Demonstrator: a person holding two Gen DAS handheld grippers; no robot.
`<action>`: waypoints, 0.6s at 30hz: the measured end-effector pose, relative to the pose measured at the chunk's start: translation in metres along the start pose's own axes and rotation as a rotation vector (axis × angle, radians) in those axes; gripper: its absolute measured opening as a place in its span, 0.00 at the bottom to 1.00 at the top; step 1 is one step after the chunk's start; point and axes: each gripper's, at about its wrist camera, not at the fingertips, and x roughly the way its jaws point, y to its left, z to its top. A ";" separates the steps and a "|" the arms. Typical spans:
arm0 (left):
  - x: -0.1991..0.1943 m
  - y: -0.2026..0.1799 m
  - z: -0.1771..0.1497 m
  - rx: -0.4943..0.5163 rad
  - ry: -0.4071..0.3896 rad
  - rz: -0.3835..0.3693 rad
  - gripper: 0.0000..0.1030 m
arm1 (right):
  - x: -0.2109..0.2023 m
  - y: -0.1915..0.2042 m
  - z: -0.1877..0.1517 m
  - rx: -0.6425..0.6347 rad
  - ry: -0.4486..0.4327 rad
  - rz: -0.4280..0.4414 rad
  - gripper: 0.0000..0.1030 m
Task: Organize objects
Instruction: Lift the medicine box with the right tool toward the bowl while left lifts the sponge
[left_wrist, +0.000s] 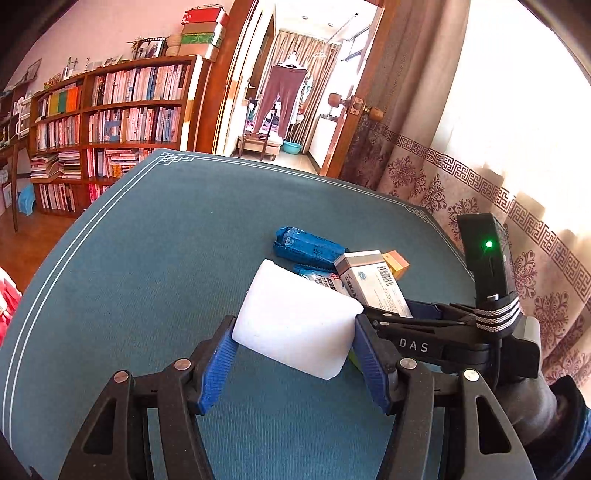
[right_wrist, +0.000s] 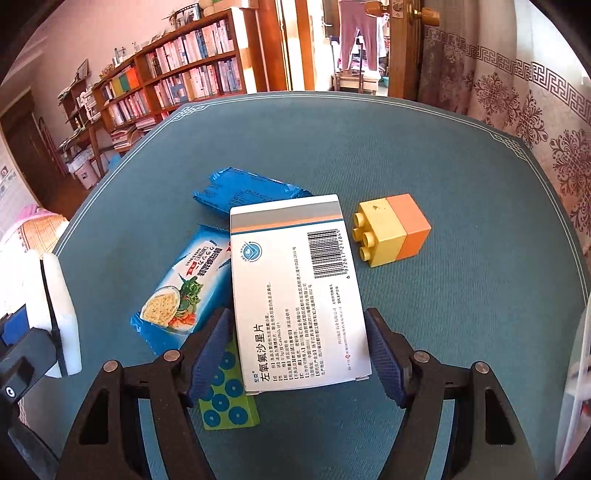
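White foam block (left_wrist: 295, 317) sits clamped in my left gripper (left_wrist: 295, 332) above the teal table mat (left_wrist: 147, 258); my right gripper (right_wrist: 299, 343) pinches the white medicine box (right_wrist: 295, 288) (lift it level, clearing the blue cracker packet (right_wrist: 184, 288)).

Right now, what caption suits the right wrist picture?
Right claw grips white medicine box over cracker packets, beside toy brick.
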 end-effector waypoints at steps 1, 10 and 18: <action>0.000 0.001 -0.002 -0.003 -0.001 0.005 0.63 | -0.001 -0.001 -0.002 0.013 -0.003 0.000 0.64; -0.003 -0.002 -0.015 0.030 -0.047 0.073 0.63 | -0.045 -0.004 -0.030 0.080 -0.077 0.010 0.64; -0.009 -0.017 -0.025 0.100 -0.065 0.089 0.63 | -0.083 -0.016 -0.057 0.136 -0.135 0.017 0.64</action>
